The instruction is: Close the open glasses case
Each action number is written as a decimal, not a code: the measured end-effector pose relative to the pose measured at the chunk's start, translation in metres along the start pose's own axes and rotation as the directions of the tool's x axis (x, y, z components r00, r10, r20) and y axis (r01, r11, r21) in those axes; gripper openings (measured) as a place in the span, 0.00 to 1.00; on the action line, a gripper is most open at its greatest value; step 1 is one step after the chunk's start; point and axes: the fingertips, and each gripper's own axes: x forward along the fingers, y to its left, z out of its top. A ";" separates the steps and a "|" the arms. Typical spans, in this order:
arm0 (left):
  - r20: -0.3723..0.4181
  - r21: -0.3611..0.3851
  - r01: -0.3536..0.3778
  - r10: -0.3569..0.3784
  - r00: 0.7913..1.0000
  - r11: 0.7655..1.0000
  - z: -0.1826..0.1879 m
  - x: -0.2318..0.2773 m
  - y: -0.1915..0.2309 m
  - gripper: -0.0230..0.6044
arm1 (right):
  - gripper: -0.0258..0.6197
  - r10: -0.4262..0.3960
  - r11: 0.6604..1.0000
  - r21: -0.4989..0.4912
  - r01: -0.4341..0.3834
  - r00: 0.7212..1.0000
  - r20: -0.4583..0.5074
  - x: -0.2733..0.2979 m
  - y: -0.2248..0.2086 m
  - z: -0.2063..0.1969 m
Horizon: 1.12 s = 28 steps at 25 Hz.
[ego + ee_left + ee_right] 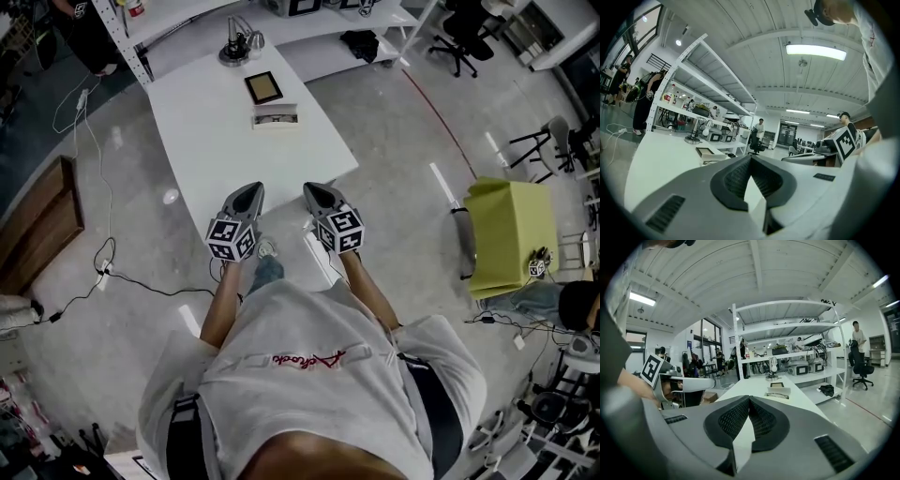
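Observation:
The open glasses case [275, 115] lies far up the long white table [206, 122], pale, with its lid raised. It also appears small and distant in the left gripper view [710, 153] and in the right gripper view [778, 392]. My left gripper [255, 188] and right gripper [311, 188] hover side by side over the table's near end, well short of the case. Both point along the table toward it. In each gripper view the dark ribbed pads meet at the tips, left gripper [750, 158] and right gripper [749, 399], with nothing between them.
Beyond the case lie a dark framed square object [262, 87] and a desk lamp [239, 47]. White shelving [309, 23] runs behind the table. A yellow-green cart [511, 234] stands on the right, a wooden board [37, 225] and floor cables [103, 272] on the left.

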 end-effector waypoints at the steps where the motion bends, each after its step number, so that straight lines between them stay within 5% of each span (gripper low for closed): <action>1: -0.001 0.000 0.003 -0.003 1.000 1.000 0.003 0.004 0.007 0.08 | 0.09 -0.001 1.000 0.002 0.001 1.000 -0.002 0.008 -0.001 0.002; 28: -0.057 -0.036 0.069 -0.071 0.996 0.997 0.029 0.088 0.127 0.08 | 0.09 -0.070 0.998 0.004 0.070 0.997 -0.038 0.146 -0.046 0.040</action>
